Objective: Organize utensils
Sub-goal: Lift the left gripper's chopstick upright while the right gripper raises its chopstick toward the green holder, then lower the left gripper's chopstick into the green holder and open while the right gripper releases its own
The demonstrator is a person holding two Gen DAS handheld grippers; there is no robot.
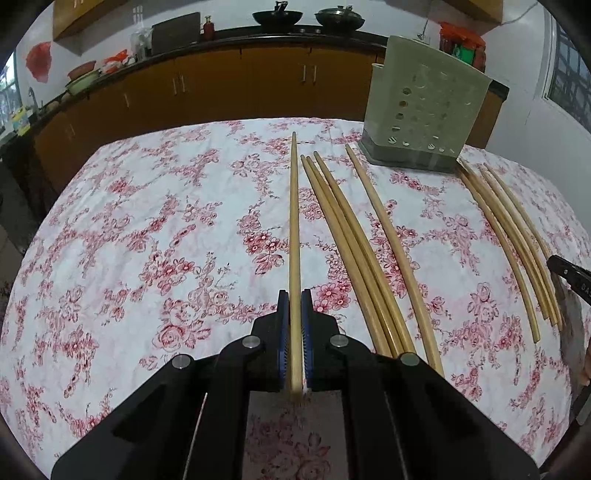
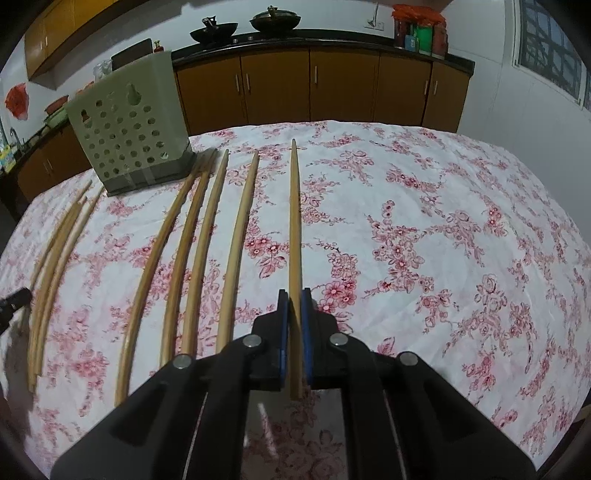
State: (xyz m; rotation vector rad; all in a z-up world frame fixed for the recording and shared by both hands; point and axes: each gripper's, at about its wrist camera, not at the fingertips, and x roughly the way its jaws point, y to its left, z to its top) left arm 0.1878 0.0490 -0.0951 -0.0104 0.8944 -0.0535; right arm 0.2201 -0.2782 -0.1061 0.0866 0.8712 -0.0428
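On the flowered tablecloth [image 1: 147,229] the left gripper [image 1: 294,295] pinches one chopstick [image 1: 293,221] between its blue pads [image 1: 283,332], the stick running straight out toward twelve o'clock with its butt end just behind the jaws. In the left wrist view, a bunch of three chopsticks [image 1: 347,240] lies just to the right of the held one, fanning toward one o'clock, and a single chopstick [image 1: 388,236] lies beside them. The perforated utensil holder [image 1: 424,107] stands upright at one o'clock near the table's far edge. Further right, at about three o'clock, four more chopsticks [image 1: 517,240] lie close together, their near ends beside the black tip of the other gripper.

The right gripper [image 2: 294,295] likewise clamps a chopstick of its own [image 2: 294,221], pointing to twelve o'clock. In its view the four loose sticks [image 2: 207,240] lie to its left at ten to eleven o'clock, their far tips close to the holder's [image 2: 125,140] base. Dark wooden cabinets [image 2: 332,85] with two woks [image 2: 273,22] on top line the far wall.
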